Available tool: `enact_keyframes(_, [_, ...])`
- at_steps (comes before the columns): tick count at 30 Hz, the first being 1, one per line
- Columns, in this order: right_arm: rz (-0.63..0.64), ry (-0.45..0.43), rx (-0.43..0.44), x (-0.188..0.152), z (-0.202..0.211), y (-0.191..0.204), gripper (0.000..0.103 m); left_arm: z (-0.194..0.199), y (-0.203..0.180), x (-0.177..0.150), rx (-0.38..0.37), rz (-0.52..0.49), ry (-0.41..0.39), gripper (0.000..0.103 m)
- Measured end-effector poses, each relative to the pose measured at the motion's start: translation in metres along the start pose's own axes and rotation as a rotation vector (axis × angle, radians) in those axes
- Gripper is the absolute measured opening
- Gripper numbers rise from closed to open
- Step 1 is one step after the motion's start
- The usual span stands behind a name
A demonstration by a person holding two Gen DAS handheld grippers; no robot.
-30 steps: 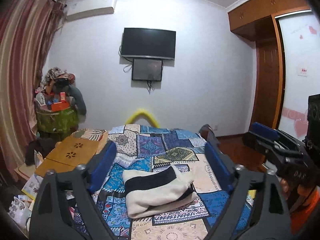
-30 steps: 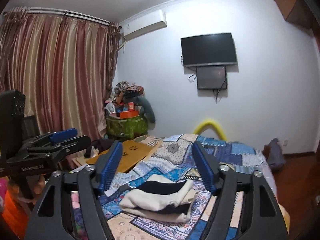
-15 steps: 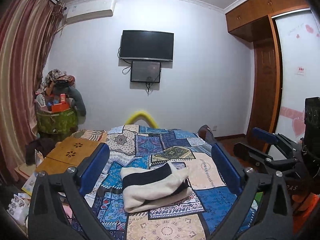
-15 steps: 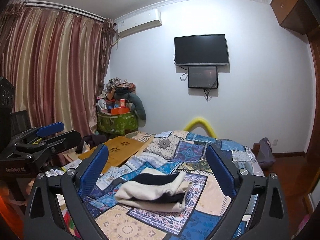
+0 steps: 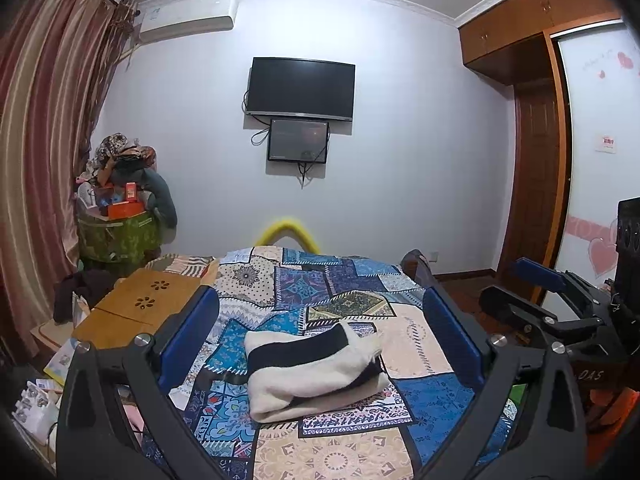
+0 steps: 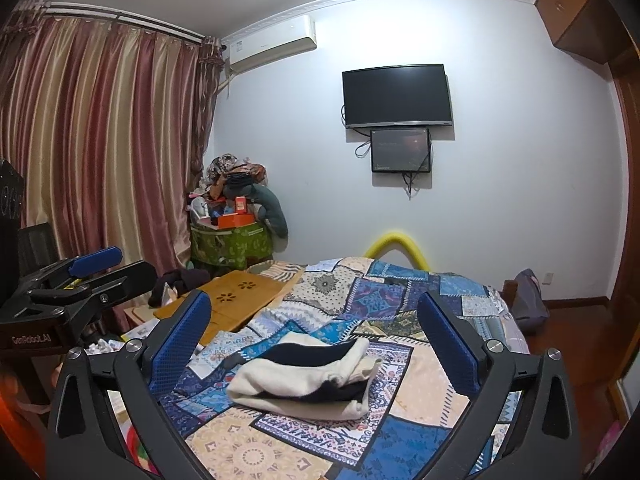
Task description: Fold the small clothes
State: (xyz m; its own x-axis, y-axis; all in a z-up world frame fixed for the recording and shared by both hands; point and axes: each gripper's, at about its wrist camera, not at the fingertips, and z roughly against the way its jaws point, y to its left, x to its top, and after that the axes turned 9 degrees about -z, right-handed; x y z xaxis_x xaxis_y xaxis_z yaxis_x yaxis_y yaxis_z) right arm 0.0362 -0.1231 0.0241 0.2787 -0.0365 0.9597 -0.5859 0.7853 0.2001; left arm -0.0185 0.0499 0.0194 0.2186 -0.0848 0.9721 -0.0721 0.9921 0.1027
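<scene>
A folded cream and black small garment [image 5: 316,372] lies on the patchwork quilt [image 5: 340,280] of the bed. My left gripper [image 5: 319,294] hovers just short of it, jaws wide open, blue pads far apart on either side and touching nothing. In the right wrist view the same garment [image 6: 304,380] lies ahead of my right gripper [image 6: 314,300], whose jaws are opening with nothing pressed between them. Each gripper also shows side-on in the other's view: the right gripper [image 5: 520,292] at the right edge, the left gripper [image 6: 116,270] at the left edge.
A wooden lap table [image 5: 148,300] sits on the bed's left side. Behind it stand a green bin [image 5: 116,236] heaped with clutter and striped curtains [image 6: 100,140]. A TV [image 5: 300,88] hangs on the far wall. A bag [image 6: 528,300] leans at the bed's right.
Both grippers' jaws have spread wider, the right one the most. The folded garment has stayed where it lies on the quilt.
</scene>
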Motion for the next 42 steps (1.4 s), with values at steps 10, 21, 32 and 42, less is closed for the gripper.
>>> enact_keyframes(10, [-0.009,0.001,-0.004,0.0011,0.0017,-0.0003,0.102,-0.003,0.001,-0.0024,0.0,0.003,0.009,0.103])
enact_keyframes(21, [-0.027,-0.006,-0.003,0.0047,0.0038,-0.0027,0.102,-0.005,0.0004,-0.0038,-0.01,0.006,0.018,0.103])
enact_keyframes(32, [-0.041,-0.014,-0.012,0.0058,0.0055,-0.0035,0.102,-0.0069,-0.0002,-0.0037,-0.038,0.008,0.018,0.103])
enact_keyframes(42, [-0.051,-0.019,-0.019,0.0057,0.0047,-0.0058,0.102,-0.0066,-0.0005,-0.0038,-0.053,0.002,0.029,0.103])
